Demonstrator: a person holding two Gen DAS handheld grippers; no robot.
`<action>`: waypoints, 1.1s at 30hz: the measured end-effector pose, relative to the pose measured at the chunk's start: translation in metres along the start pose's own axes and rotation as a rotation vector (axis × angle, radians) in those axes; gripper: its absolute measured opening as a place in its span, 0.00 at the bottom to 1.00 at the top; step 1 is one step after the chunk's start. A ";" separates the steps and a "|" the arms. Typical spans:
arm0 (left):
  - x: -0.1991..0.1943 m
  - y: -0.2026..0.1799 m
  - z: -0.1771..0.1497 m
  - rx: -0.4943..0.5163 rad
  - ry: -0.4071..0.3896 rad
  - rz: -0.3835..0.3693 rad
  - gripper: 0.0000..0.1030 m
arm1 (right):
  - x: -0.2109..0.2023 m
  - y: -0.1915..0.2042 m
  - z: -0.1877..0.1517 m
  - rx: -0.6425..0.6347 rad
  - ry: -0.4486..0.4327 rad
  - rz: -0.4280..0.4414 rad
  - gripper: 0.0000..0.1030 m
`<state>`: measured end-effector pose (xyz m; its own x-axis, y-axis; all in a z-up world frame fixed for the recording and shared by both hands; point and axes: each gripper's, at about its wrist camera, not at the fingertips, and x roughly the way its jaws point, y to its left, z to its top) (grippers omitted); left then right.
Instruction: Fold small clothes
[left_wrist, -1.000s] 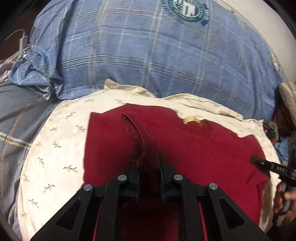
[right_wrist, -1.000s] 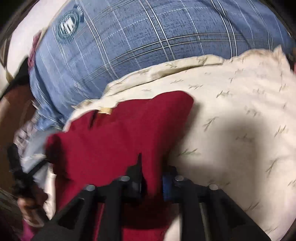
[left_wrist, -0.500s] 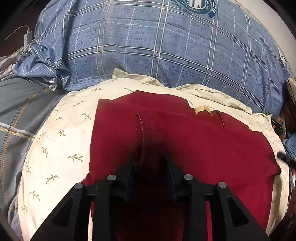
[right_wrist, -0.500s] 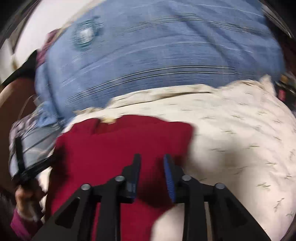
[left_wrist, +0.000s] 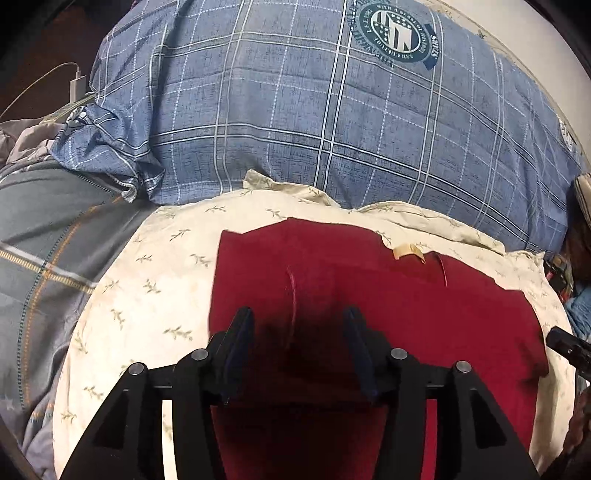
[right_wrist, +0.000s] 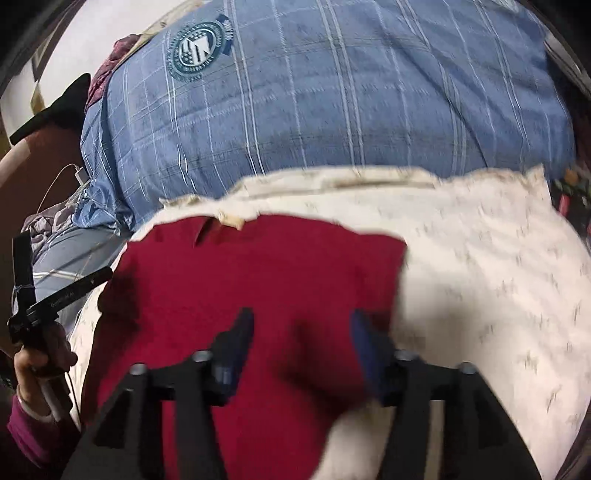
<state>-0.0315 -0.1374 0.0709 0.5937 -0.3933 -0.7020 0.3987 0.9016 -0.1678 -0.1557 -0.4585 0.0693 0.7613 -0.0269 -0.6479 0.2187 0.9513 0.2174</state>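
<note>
Red garment (left_wrist: 424, 314) on cream pillow (left_wrist: 147, 295), under both just-opened, empty claws (left_wrist: 297, 321) (right_wrist: 299, 325)

Red garment (left_wrist: 424, 317) lies flat on cream leaf-print pillow (left_wrist: 147, 295)

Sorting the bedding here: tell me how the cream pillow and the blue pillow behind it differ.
The cream pillow has small leaf sprigs; the blue pillow has a white plaid grid and a round teal emblem. The cream pillow lies nearer, carrying the red garment; the blue pillow bears nothing and looks bulkier. Both are soft, stuffed cushions.
</note>
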 end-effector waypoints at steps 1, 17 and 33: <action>0.006 -0.003 0.002 0.005 0.003 0.013 0.49 | 0.008 0.003 0.005 -0.003 0.008 -0.002 0.57; 0.058 -0.009 0.009 0.032 0.059 0.140 0.51 | 0.032 -0.011 0.002 0.028 0.047 -0.083 0.55; -0.046 -0.001 -0.041 0.080 0.032 0.187 0.51 | -0.028 -0.008 -0.057 0.006 0.049 -0.132 0.62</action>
<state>-0.0881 -0.1128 0.0750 0.6409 -0.2129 -0.7375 0.3385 0.9407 0.0227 -0.2139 -0.4483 0.0441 0.6946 -0.1369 -0.7062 0.3192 0.9384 0.1321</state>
